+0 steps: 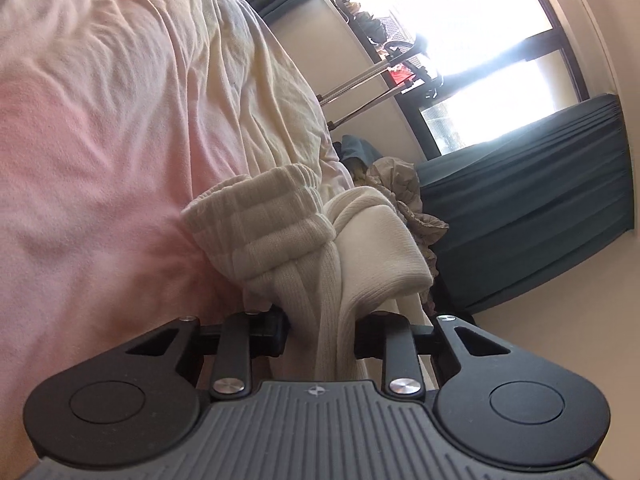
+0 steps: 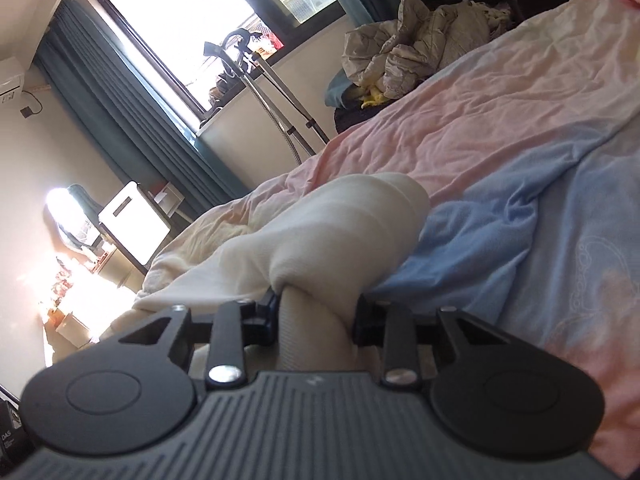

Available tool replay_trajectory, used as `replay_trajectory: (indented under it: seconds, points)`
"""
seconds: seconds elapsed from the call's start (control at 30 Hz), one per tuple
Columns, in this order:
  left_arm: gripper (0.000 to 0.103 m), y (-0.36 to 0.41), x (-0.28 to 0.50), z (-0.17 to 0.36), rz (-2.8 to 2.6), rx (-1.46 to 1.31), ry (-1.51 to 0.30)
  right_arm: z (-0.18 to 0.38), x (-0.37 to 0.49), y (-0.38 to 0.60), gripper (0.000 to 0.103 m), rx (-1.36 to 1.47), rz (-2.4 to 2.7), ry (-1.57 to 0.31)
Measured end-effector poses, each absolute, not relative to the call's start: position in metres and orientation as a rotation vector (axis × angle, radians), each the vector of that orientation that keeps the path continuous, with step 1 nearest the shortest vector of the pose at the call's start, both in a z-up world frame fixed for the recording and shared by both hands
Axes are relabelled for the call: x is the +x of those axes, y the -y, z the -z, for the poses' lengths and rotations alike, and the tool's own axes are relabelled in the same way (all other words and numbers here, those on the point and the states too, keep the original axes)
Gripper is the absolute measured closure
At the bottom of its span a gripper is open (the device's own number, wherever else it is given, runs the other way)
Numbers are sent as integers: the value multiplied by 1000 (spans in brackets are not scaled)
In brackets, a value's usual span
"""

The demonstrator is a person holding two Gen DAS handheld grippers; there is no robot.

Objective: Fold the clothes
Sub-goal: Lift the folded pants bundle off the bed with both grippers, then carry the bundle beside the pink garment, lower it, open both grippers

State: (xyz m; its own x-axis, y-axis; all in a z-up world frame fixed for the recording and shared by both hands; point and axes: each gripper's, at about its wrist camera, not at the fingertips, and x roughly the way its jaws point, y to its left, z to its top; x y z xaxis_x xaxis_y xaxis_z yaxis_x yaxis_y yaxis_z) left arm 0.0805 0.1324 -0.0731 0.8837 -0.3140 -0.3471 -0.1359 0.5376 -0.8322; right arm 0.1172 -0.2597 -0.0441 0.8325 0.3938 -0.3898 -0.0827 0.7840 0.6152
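My left gripper [image 1: 320, 330] is shut on white ribbed socks [image 1: 280, 224]; their cuffs bunch up just past the fingers, over the pink and cream bed cover [image 1: 100, 120]. My right gripper [image 2: 316, 318] is shut on a white sock [image 2: 340, 220], whose smooth rolled end sticks out beyond the fingers above the pink and blue bed cover [image 2: 500, 128]. The fingertips of both grippers are hidden by the fabric.
A crumpled grey garment [image 2: 412, 44] lies at the far side of the bed, also in the left wrist view [image 1: 400, 188]. A window [image 2: 192, 20] with teal curtains [image 2: 104, 92], a metal stand [image 2: 280, 92] and a white appliance [image 2: 134, 224] stand beyond the bed.
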Motion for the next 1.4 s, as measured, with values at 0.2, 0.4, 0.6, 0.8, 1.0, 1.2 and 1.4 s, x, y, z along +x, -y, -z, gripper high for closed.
replay_trajectory:
  seconds: [0.2,0.4,0.6,0.8,1.0,1.2,1.4]
  points:
    - [75,-117,66,31,183,-1023,-440,-10,88,272,71,559,-283,-375]
    - [75,-71,65,-6,277,-1016,-398,-57,59,319,71,546,-254,-221]
    - [75,2,84,-30,412,-1003,-385,-86,31,390,71,566,-190,-77]
    - [75,97,124,-20,537,-984,-428,-87,14,474,70,584,-71,13]
    - [75,199,175,7,649,-911,-510,-52,8,553,70,619,96,76]
    - [75,288,226,40,765,-791,-557,19,9,611,71,661,263,208]
    - [75,342,259,92,784,-644,-643,96,20,650,70,784,423,118]
